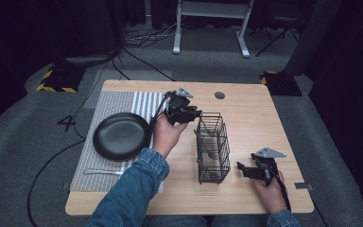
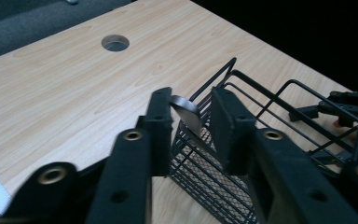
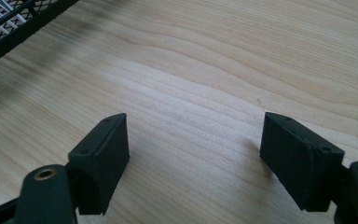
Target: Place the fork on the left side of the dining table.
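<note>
A black wire basket stands upright in the middle of the table. My left gripper hovers over its far end. In the left gripper view the rounded end of a metal utensil handle pokes up out of the basket between the jaws. It leans on the left jaw, with a gap to the right one, so the left gripper is open. A utensil shows inside the basket. My right gripper rests low on bare wood to the basket's right, open wide with nothing between its jaws.
A black frying pan sits on a striped placemat at the left. A metal utensil lies on the mat in front of the pan. A cable hole is at the table's far edge. The basket's corner lies beyond the right gripper.
</note>
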Motion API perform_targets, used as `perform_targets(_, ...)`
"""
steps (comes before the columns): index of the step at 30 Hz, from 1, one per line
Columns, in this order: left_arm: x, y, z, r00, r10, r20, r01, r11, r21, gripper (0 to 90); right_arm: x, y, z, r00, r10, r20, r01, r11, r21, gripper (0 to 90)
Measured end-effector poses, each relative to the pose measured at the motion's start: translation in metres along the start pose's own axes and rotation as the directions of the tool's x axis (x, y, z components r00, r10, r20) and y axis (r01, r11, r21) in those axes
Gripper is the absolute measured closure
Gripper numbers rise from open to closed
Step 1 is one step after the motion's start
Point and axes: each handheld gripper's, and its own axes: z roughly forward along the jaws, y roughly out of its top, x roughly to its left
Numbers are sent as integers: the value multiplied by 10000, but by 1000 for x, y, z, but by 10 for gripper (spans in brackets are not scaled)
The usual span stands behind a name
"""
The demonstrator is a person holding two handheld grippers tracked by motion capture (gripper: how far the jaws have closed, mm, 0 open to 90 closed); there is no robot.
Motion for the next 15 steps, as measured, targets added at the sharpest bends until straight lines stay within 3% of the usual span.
perform_targets(4,2,0,0,9985,-247,483,249,9997,-45,763,0,0,0,10000,-2,-2,2,10000,-3,241)
perform_targets(9,0,1,-1,9973,-224,705,230,9997,-80,776,0,0,0,10000,3,-3,-3,10000,-7,242)
perform_targets(15,-5,3,-1,9980,-52,629,54,10000,-26,780,0,0,0,10000,2,-7,-2,10000,-6,242)
